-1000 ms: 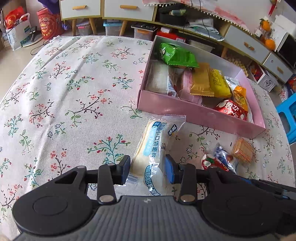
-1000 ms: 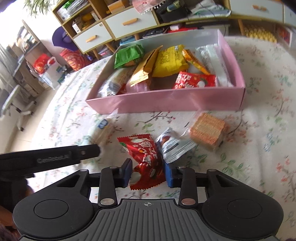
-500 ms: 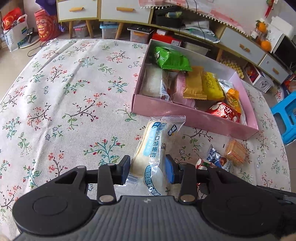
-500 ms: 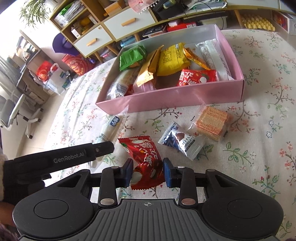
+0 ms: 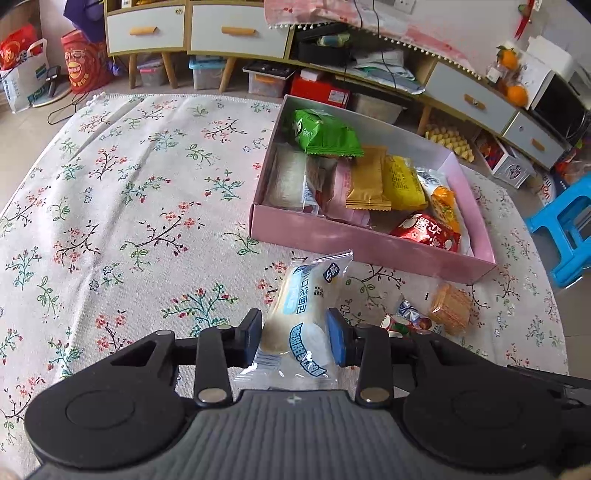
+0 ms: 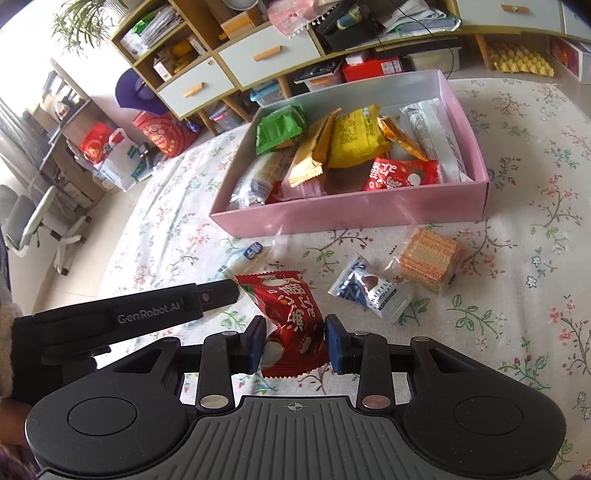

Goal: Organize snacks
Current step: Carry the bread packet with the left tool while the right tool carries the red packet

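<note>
My left gripper [image 5: 294, 334] has its jaws closing on a white-and-blue bread packet [image 5: 303, 306], and both blue pads touch its sides. The right gripper [image 6: 294, 341] is shut on a red snack packet [image 6: 288, 314], held just above the cloth. Beyond both stands the pink box [image 5: 369, 245] [image 6: 351, 210], which holds several packets, among them green, gold, yellow and red ones. A wafer pack [image 6: 428, 258] [image 5: 448, 308] and a small blue-and-white packet [image 6: 373, 293] [image 5: 408, 310] lie on the cloth before the box.
A floral tablecloth [image 5: 129, 203] covers the table. Past its far edge stands a low cabinet with drawers [image 5: 236, 33], with bags and boxes on the floor. A blue stool [image 5: 565, 229] is at the right. The left tool's black body [image 6: 147, 314] crosses the right wrist view.
The right gripper has risen a little with the red packet, so more of the table shows. The left gripper's pads have drawn in slightly on the bread packet.
</note>
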Available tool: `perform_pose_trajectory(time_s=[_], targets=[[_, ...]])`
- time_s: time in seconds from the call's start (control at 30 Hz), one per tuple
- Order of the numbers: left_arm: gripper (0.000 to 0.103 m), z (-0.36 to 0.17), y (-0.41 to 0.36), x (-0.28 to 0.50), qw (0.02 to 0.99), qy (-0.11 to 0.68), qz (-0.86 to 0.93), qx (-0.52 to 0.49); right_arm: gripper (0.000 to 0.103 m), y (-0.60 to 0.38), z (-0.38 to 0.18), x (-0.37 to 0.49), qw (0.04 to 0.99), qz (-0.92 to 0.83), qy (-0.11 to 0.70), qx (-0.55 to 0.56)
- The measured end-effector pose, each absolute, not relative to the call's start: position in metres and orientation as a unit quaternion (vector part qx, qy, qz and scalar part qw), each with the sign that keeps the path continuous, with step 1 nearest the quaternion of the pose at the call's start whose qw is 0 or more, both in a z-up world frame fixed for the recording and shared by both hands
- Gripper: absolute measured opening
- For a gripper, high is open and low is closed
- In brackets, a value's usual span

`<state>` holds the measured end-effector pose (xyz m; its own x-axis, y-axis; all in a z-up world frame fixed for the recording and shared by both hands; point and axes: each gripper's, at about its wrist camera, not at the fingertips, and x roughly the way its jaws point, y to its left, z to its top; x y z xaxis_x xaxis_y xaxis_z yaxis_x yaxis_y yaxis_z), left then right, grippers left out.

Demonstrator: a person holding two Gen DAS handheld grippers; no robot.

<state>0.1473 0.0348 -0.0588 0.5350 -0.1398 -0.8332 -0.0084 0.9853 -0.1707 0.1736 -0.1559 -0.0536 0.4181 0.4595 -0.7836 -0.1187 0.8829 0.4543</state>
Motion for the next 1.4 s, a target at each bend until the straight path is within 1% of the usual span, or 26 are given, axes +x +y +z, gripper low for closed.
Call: perform_pose_trajectory(time_s=[0.63, 0.67, 0.7, 0.73, 1.0, 1.07, 1.13, 1.17, 1.23, 1.3, 1.37, 1.4], targets=[[0.033, -0.052, 0.030, 0.143, 0.875, 0.474, -0.059, -0.083, 0.033, -0.159, -0.040, 0.171, 0.837, 0.172, 0.494, 0.162], [0.030, -0.052, 0.030, 0.143, 0.875, 0.473, -0.059, -0.082, 0.033, -0.159, -0.040, 0.171, 0.838, 0.171, 0.493, 0.161], [0.019, -0.052, 0.030, 0.143, 0.876, 0.472, -0.060, -0.080, 0.033, -0.160, -0.039, 0.171, 0.838, 0.169, 0.493, 0.163], [0.012, -0.051, 0.030, 0.144, 0.876, 0.472, -0.060, -0.080, 0.033, -0.162, -0.039, 0.171, 0.838, 0.168, 0.493, 0.165], [0.010, -0.053, 0.035, 0.147, 0.871, 0.477, -0.066, -0.099, 0.033, -0.172, -0.033, 0.174, 0.840, 0.161, 0.485, 0.181], [0.012, -0.056, 0.036, 0.149, 0.868, 0.481, -0.075, -0.096, 0.033, -0.175, -0.032, 0.175, 0.841, 0.158, 0.484, 0.184], [0.031, -0.063, 0.033, 0.150, 0.860, 0.495, -0.087, -0.088, 0.033, -0.177, -0.032, 0.175, 0.841, 0.155, 0.483, 0.187], [0.035, -0.067, 0.030, 0.150, 0.857, 0.502, -0.088, -0.082, 0.033, -0.178, -0.032, 0.176, 0.842, 0.153, 0.482, 0.188], [0.052, -0.073, 0.022, 0.149, 0.853, 0.509, -0.092, -0.064, 0.033, -0.180, -0.032, 0.177, 0.843, 0.149, 0.482, 0.188], [0.058, -0.078, 0.012, 0.148, 0.856, 0.507, -0.096, -0.030, 0.033, -0.181, -0.031, 0.177, 0.843, 0.147, 0.481, 0.189], [0.049, -0.085, 0.003, 0.148, 0.857, 0.508, -0.090, 0.007, 0.033, -0.182, -0.031, 0.177, 0.844, 0.146, 0.480, 0.189], [0.039, -0.090, -0.001, 0.149, 0.853, 0.514, -0.087, 0.022, 0.033, -0.182, -0.031, 0.178, 0.844, 0.146, 0.480, 0.189]])
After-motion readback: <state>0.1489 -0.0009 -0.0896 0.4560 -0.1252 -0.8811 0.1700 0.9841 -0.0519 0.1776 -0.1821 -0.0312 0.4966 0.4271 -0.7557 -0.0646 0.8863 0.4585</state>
